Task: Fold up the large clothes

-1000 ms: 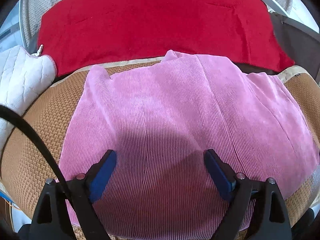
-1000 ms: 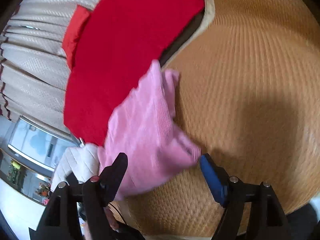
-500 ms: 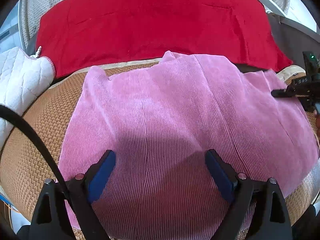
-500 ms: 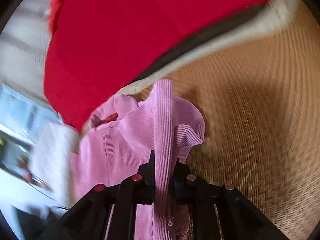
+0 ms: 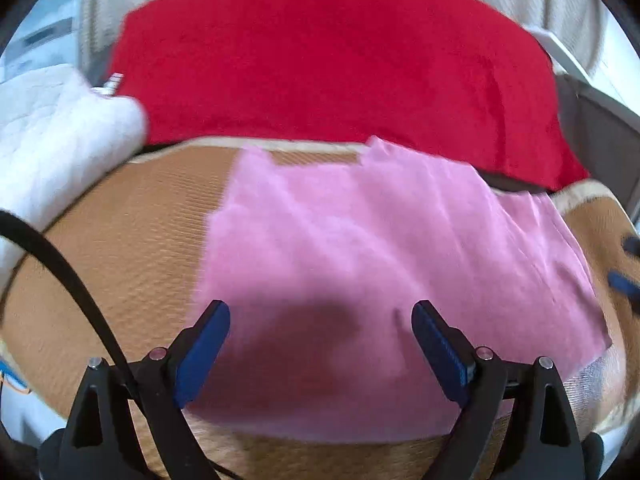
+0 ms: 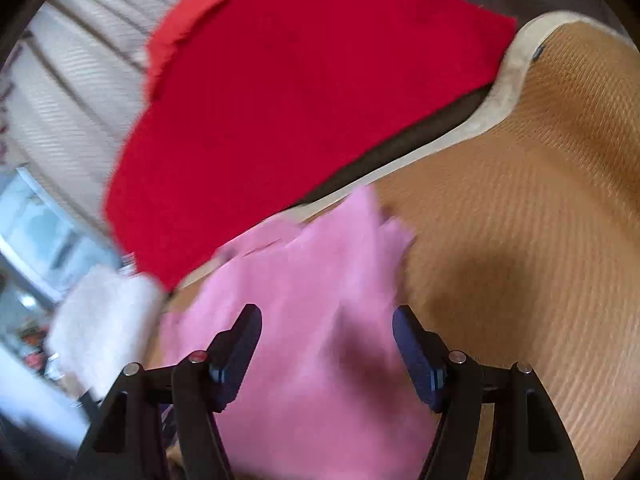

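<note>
While the pink garment (image 5: 384, 264) lies flat on the woven mat (image 5: 120, 248), just in front of the red cloth (image 5: 328, 60), the step in hand looks like the release after a fold of its right edge. The garment now reads as a rough rectangle with the white quilt (image 5: 52, 140) well off to its left. The next move probably calls for both tools to find fresh edges or corners for another fold, taken low and evenly so the layers do not slide. The left gripper (image 5: 320, 344) hangs above the near part, jaws spread, nothing between the pads. The right gripper (image 6: 326, 344) is opening over the cloth and grips nothing. Half a second ago it was clamped on a ridge of pink fabric; both tools have since lifted away a little.
</note>
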{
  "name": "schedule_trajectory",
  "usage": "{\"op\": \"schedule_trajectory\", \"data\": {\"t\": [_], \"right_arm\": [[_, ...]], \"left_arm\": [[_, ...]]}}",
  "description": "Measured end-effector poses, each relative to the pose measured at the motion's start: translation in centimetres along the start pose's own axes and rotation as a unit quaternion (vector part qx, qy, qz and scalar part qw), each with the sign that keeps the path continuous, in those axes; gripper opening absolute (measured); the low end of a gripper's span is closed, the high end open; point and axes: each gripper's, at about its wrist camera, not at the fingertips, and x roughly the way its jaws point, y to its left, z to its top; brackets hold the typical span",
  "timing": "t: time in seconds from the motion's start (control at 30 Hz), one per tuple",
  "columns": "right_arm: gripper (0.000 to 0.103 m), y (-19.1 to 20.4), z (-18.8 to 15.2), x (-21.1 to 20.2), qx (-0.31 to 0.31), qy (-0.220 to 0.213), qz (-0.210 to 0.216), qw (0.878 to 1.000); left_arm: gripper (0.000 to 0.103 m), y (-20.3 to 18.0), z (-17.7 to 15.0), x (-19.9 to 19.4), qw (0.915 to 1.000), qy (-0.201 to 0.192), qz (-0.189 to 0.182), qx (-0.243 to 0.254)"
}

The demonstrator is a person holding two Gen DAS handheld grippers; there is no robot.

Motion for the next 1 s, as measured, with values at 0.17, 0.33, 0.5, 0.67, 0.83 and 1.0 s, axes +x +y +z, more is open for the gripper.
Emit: {"op": "schedule_trajectory", "data": {"t": [0.17, 0.33, 0.5, 0.67, 0.83, 1.0], "right_arm": [[0.079, 0.5, -4.0, 3.6, 0.002, 0.068, 0.027, 0.997], [0.079, -0.2, -4.9, 2.8, 0.046, 0.038, 0.019, 0.998], [0.083, -1.1, -8.2, 1.5, 0.082, 0.035, 0.040, 0.995], [0.084, -3.4, -9.8, 2.9, 0.147, 0.047, 0.044, 0.987], [0.084, -4.1, -8.7, 3.0, 0.170, 0.031, 0.053, 0.983], [0.084, -5.5, -8.7, 1.9, 0.182, 0.007, 0.074, 0.980]], "left_arm": [[0.094, 3.9, -1.8, 2.4, 0.9959, 0.072, 0.052, -0.018], [0.094, 6.1, -1.8, 0.5, 0.9958, 0.050, 0.054, -0.055], [0.094, 5.8, -1.8, -0.4, 0.9965, 0.040, 0.043, -0.060], [0.094, 4.2, -1.5, -1.3, 0.9983, 0.027, 0.032, -0.042], [0.094, 2.4, -1.5, -2.5, 0.9995, 0.011, 0.018, -0.025], [0.094, 1.0, -2.1, -2.2, 0.9997, 0.007, 0.021, 0.000]]}}
